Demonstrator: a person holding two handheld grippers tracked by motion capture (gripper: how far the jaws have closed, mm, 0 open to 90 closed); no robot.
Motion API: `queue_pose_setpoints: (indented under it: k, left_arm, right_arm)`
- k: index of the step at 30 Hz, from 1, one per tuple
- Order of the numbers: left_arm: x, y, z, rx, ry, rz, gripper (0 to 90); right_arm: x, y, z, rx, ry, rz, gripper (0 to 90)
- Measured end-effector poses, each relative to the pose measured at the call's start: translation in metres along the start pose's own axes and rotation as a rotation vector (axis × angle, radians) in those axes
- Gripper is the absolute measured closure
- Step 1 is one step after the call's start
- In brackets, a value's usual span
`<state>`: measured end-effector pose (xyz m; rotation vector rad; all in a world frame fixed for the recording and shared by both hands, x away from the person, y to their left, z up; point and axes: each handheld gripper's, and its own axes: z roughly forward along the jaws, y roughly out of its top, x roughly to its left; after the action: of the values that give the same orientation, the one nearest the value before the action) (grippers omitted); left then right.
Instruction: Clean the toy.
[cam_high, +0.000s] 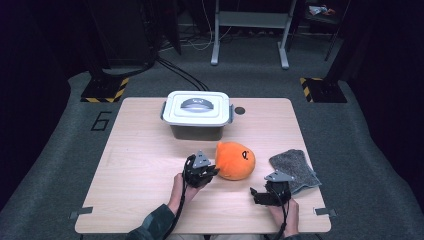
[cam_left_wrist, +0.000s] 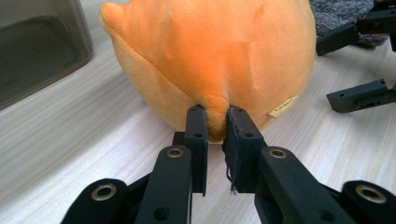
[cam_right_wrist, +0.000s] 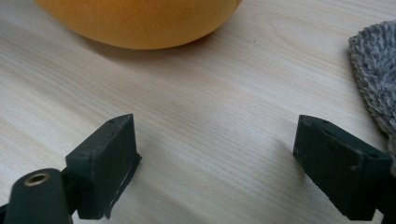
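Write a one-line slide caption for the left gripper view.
Left claw pinches a fold of the orange plush toy on the wooden table.

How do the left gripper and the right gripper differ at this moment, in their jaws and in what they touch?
The left gripper has its jaws pinched on a fold of the orange plush toy; the right gripper stands wide open with nothing between its jaws. The left gripper touches the toy's side, while the right gripper is apart from it, beside the grey cloth. Both are black, hand-held, and low over the wooden table.
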<state>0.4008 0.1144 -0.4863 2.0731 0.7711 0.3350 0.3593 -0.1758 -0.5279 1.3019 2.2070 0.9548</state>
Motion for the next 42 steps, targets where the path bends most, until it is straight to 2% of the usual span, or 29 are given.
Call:
queue_pose_setpoints:
  k: [3,5,9,11,15,16,17,21,23,28,33,36,38,42]
  left_arm:
    - [-0.001,0.0,0.0,0.003,-0.003,-0.001,81.6]
    - [-0.001,0.001,-0.001,0.007,-0.001,0.008,81.9]
    - [-0.002,0.001,-0.001,0.001,-0.007,0.003,81.9]
    - [-0.002,0.001,-0.001,0.002,-0.008,0.01,81.9]
    - [-0.001,-0.001,-0.001,-0.006,-0.004,0.004,81.9]
    - [-0.001,-0.002,-0.001,-0.008,-0.005,0.002,81.9]
    - [-0.001,-0.002,-0.001,-0.004,-0.007,0.002,81.9]
    - [0.001,-0.003,-0.001,0.003,-0.006,0.006,81.8]
    - [0.001,-0.004,-0.001,-0.001,-0.005,0.002,81.8]
    - [0.002,-0.003,-0.001,0.003,-0.006,0.01,81.8]
    - [0.001,-0.002,-0.001,0.004,-0.013,0.004,81.8]
    - [0.0,-0.002,-0.001,0.001,-0.014,0.004,81.8]
    - [0.0,-0.002,-0.001,-0.001,-0.013,0.004,81.9]
    - [0.001,-0.003,-0.001,0.001,-0.018,0.0,81.8]
  right_arm:
    - [-0.002,0.0,-0.001,-0.007,0.006,0.014,12.0]
    - [-0.004,0.001,-0.003,-0.019,0.028,0.035,11.7]
    - [-0.009,0.008,-0.015,-0.031,0.007,0.037,11.4]
    - [-0.012,0.015,-0.022,-0.029,-0.013,0.014,12.7]
    - [-0.026,0.028,-0.033,-0.026,-0.058,0.013,12.9]
    - [-0.029,0.031,-0.033,-0.021,-0.074,0.031,12.4]
    - [-0.033,0.032,-0.033,-0.013,-0.078,0.022,11.5]
    - [-0.05,0.038,-0.03,0.02,-0.099,0.062,3.6]
    - [-0.057,0.039,-0.027,0.046,-0.106,0.096,0.0]
    - [-0.073,0.038,-0.02,0.091,-0.149,0.119,0.0]
    - [-0.09,0.037,-0.02,0.101,-0.18,0.164,0.0]
    - [-0.101,0.036,-0.017,0.114,-0.188,0.199,0.0]
    - [-0.109,0.034,-0.012,0.129,-0.175,0.219,1.4]
    - [-0.114,0.031,-0.003,0.168,-0.17,0.23,7.6]
